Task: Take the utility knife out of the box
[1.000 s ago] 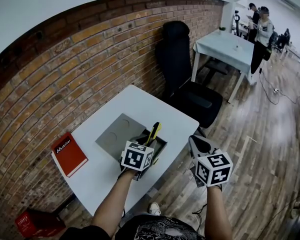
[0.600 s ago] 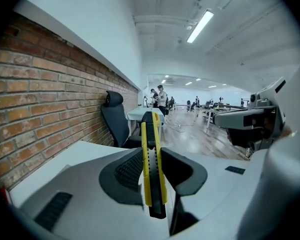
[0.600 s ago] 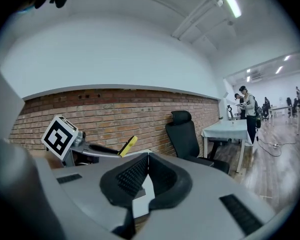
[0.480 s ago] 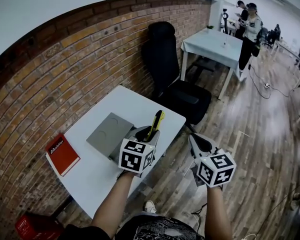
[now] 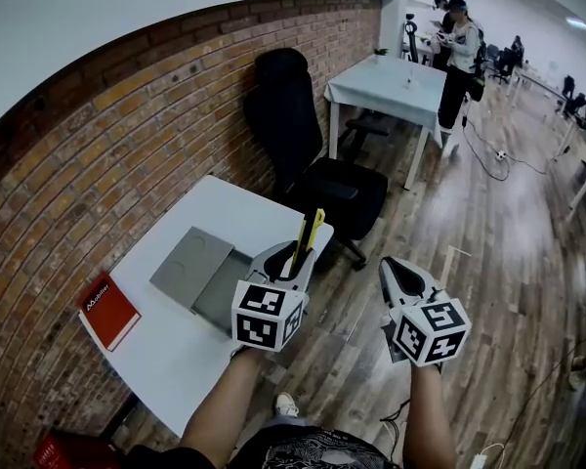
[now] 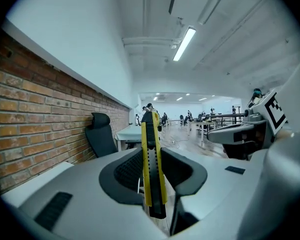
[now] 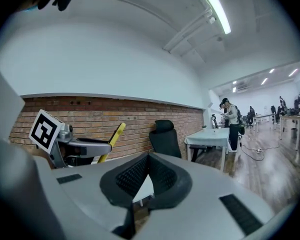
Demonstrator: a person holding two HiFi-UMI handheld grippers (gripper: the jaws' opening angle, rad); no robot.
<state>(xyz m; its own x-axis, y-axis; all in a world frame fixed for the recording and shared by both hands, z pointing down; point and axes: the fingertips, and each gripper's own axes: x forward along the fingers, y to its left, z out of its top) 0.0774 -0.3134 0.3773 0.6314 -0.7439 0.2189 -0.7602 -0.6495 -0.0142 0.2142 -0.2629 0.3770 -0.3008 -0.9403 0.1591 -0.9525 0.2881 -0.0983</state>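
A yellow and black utility knife (image 5: 309, 234) stands nearly upright between the pads of my left gripper (image 5: 291, 260), which is shut on its lower part. It hangs in the air past the front edge of the white table (image 5: 171, 355). In the left gripper view the knife (image 6: 151, 154) fills the gap between the jaws. The grey box (image 5: 218, 296) lies on the table with its lid (image 5: 188, 264) beside it, partly hidden by the gripper. To the right, over the floor, my right gripper (image 5: 400, 277) is shut with nothing in it; its pads (image 7: 140, 171) meet at the tips.
A red book (image 5: 107, 309) lies at the table's left end, against the brick wall. A black office chair (image 5: 308, 149) stands beyond the table. Further off is a second white table (image 5: 386, 81) with a person (image 5: 459, 42) beside it. A red crate (image 5: 59, 449) sits on the floor.
My left gripper has lifted the knife up and away from the box, toward the table's edge. The right gripper has moved with it, slightly up. The view has swung right.
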